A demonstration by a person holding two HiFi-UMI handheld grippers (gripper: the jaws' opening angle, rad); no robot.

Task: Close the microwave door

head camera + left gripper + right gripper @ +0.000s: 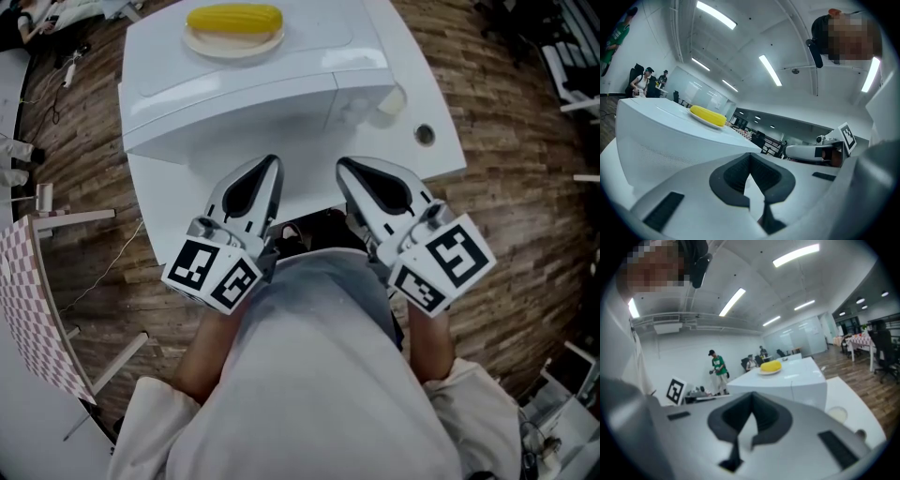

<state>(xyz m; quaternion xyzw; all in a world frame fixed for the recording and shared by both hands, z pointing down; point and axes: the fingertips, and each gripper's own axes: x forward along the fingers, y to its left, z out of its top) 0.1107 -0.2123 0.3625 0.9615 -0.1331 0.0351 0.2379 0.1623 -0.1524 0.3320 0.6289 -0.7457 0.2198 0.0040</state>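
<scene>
A white microwave (234, 103) stands on a white table (441, 159), and its door lies flush with the front. On top of it a yellow corn cob (234, 19) rests on a plate (234, 45). My left gripper (272, 164) and right gripper (342, 166) hang side by side close to my body. Both point at the microwave front without touching it. Each is shut with nothing between its jaws. The left gripper view shows the left gripper (750, 157) below the microwave (670, 136) and the corn cob (708, 116). The right gripper view has the right gripper (751, 395) before the microwave (787, 380).
A pale round disc (389, 101) and a cable hole (425, 134) lie on the table right of the microwave. Wooden floor surrounds the table. A checkered board (28, 309) leans at the left. A person in green (719, 369) stands far behind.
</scene>
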